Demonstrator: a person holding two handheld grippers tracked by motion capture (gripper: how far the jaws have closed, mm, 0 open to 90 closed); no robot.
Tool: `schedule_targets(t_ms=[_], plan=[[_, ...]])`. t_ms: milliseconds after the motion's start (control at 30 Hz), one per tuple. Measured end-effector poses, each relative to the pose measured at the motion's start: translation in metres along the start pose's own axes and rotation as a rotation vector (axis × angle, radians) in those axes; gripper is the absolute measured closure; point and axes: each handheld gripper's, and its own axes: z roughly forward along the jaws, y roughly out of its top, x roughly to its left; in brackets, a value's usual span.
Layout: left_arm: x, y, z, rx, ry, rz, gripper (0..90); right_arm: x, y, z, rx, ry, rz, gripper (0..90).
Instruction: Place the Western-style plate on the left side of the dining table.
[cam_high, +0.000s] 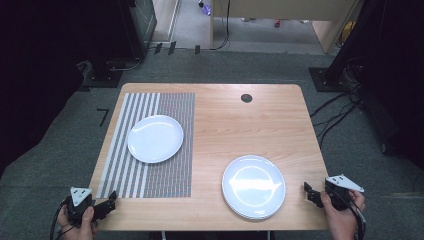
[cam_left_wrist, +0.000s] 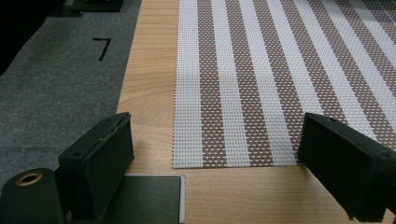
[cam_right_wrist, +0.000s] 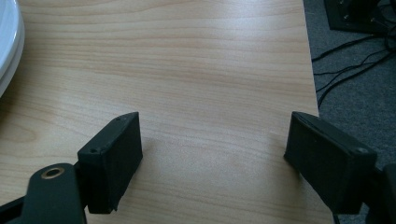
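Note:
A single white plate (cam_high: 155, 138) lies on a brown-and-white striped placemat (cam_high: 125, 165) at the table's left half. A stack of white plates (cam_high: 253, 186) sits on bare wood at the front right; its rim (cam_right_wrist: 8, 44) shows at the left edge of the right gripper view. My left gripper (cam_high: 108, 201) is held at the front left corner, open and empty, its jaws over the placemat's near edge (cam_left_wrist: 224, 161). My right gripper (cam_high: 310, 192) hovers at the front right edge, just right of the stack, open with nothing between its jaws (cam_right_wrist: 212, 158).
The wooden table (cam_high: 240, 125) has a round black cable grommet (cam_high: 246, 98) near its far edge. Grey carpet surrounds it, with cables (cam_high: 335, 112) on the floor to the right and a black stand base (cam_high: 102, 77) at the far left.

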Motion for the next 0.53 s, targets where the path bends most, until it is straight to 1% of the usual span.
schedule_targets(t_ms=[533], plan=[[0.0000, 0.0000, 0.0001, -0.001, 0.000, 0.000, 10.1, 0.0012, -0.0004, -0.0001, 0.006, -0.001, -0.003, 15.6]])
